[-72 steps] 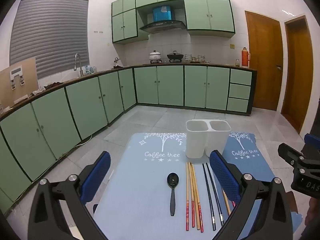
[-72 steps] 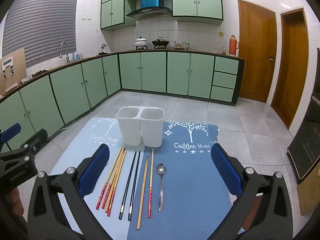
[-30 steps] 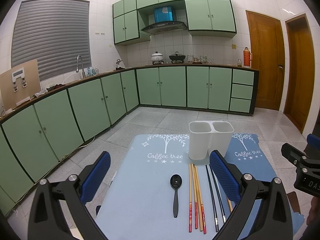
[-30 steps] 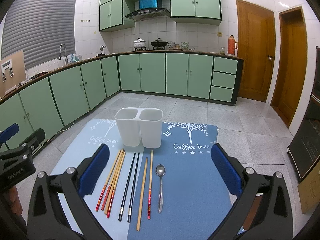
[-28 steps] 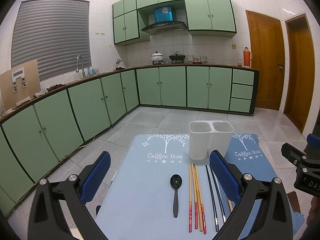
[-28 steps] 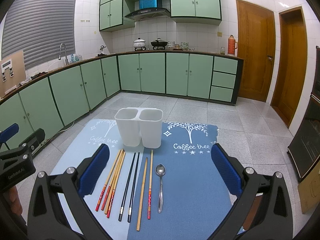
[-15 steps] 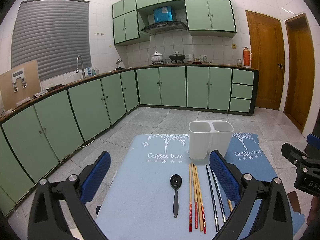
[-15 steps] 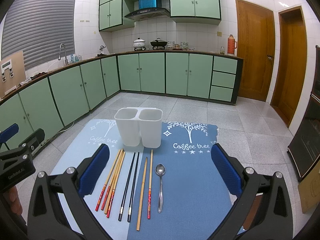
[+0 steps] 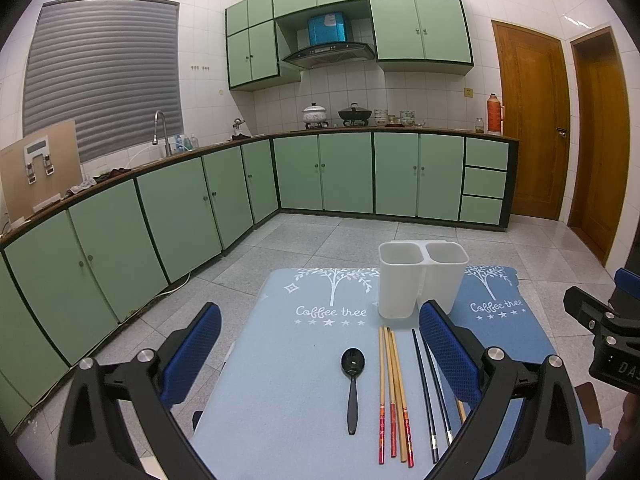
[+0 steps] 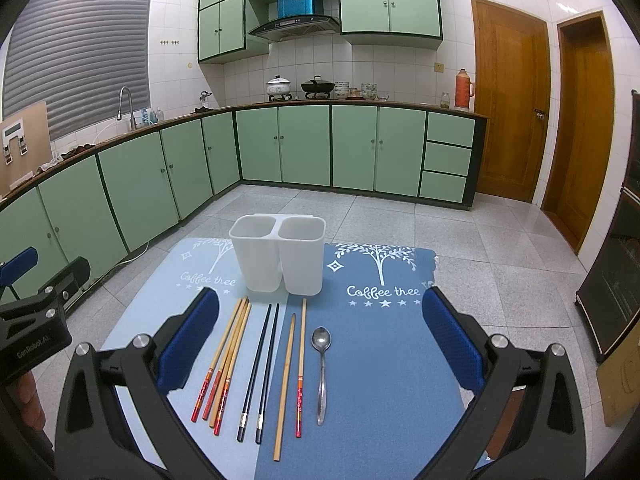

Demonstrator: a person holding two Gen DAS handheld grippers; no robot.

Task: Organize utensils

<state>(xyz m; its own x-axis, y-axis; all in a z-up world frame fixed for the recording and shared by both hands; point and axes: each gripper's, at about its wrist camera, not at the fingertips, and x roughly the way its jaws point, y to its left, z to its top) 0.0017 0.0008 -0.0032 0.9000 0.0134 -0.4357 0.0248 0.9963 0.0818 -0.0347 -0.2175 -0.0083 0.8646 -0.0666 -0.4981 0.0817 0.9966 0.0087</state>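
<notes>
Blue mats (image 10: 380, 360) under loose chopsticks (image 10: 230, 360)

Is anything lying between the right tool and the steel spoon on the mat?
Nothing visible does. The right tool is open above the mat, and the steel spoon lies bare between its fingers, apart from the nearest chopstick.

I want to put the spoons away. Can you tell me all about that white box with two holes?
The white box looks like smooth plastic: two tall cups joined side by side, both open at the top. What shows of their insides looks empty. It stands upright at the far edge of the table, across the seam of the light blue mat and dark blue mat, just beyond the chopsticks' tips. Nothing grips it.
</notes>
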